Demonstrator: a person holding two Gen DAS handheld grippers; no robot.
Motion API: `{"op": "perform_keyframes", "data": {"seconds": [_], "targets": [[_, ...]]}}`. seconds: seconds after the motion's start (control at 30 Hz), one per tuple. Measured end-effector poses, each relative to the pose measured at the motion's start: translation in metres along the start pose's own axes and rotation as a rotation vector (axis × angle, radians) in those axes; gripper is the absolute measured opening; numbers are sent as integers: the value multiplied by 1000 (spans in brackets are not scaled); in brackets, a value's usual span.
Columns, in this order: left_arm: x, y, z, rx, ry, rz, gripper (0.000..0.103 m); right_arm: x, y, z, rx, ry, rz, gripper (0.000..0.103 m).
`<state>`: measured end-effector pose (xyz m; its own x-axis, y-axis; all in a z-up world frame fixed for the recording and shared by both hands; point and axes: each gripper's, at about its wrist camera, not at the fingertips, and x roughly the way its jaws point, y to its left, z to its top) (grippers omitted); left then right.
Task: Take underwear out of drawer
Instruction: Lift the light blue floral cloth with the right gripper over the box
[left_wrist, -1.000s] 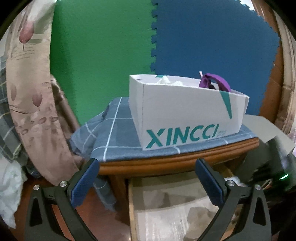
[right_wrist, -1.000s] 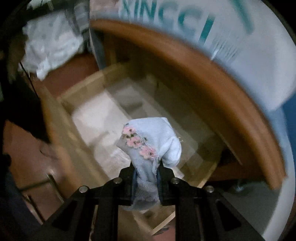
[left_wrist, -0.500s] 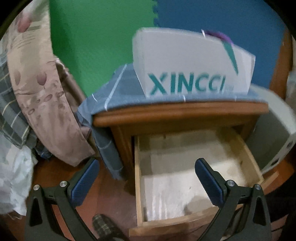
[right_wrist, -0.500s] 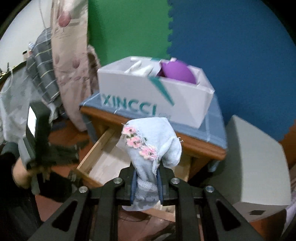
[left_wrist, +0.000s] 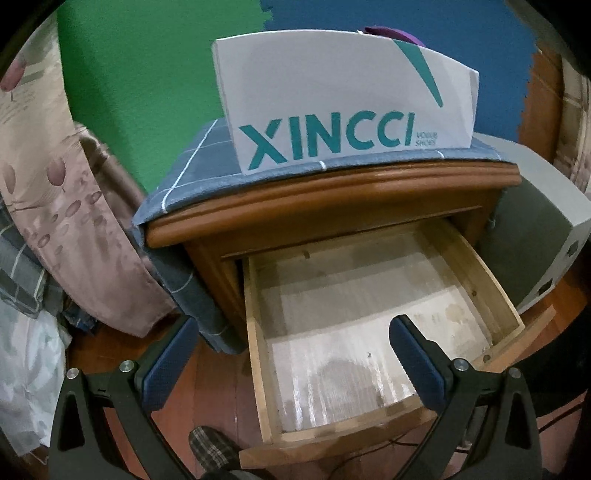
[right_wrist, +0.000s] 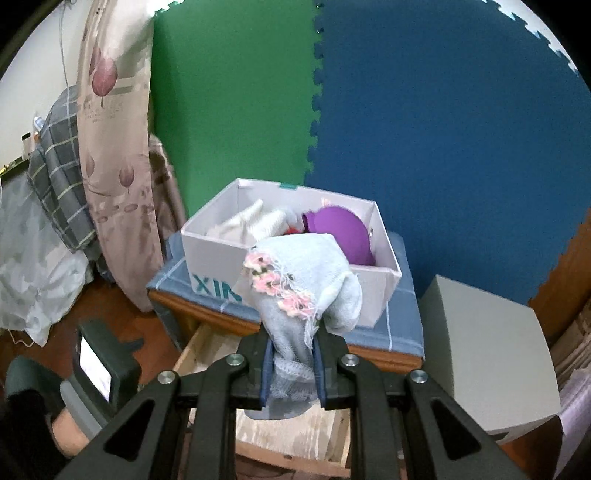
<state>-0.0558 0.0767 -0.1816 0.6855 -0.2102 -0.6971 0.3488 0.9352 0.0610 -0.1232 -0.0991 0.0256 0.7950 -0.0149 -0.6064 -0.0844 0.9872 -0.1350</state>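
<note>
The pale blue underwear (right_wrist: 306, 280) with its pink flower trim is clear of the drawer (left_wrist: 369, 332) and pinched between the fingers of the right gripper (right_wrist: 290, 365), which hold it above the drawer's front edge, with the white XINCCI box (right_wrist: 221, 251) on the nightstand (left_wrist: 332, 195) at 12 o'clock beyond it. The step in hand looks like carrying the garment away to set it down, probably in that box (purple and white clothing already lies there). To do it well, the pinch should stay firm on the bunched fabric, the lift should clear the near wall of the box before any release, and the loose tail hanging below the fingers should not snag on the nightstand's edge. The right gripper points forward and slightly downward, held high. The left gripper (left_wrist: 295, 362) hangs lower, fingers spread wide and holding nothing, tilted down at the open drawer, whose visible floor is bare.
</note>
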Motion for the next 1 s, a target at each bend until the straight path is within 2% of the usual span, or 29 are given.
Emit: {"op": "perform_keyframes", "data": {"seconds": [0.23, 0.5, 0.73, 1.0], "targets": [[0, 11, 3, -64, 4, -14, 102, -2, 14, 20, -17, -41, -12, 18], [0, 12, 3, -59, 4, -18, 102, -3, 14, 29, -1, -53, -38, 18], [-3, 14, 3, -81, -16, -6, 102, 11, 16, 41, 6, -37, -52, 18], [-1, 17, 4, -94, -3, -12, 102, 34, 29, 63, -14, -45, -69, 18]]}}
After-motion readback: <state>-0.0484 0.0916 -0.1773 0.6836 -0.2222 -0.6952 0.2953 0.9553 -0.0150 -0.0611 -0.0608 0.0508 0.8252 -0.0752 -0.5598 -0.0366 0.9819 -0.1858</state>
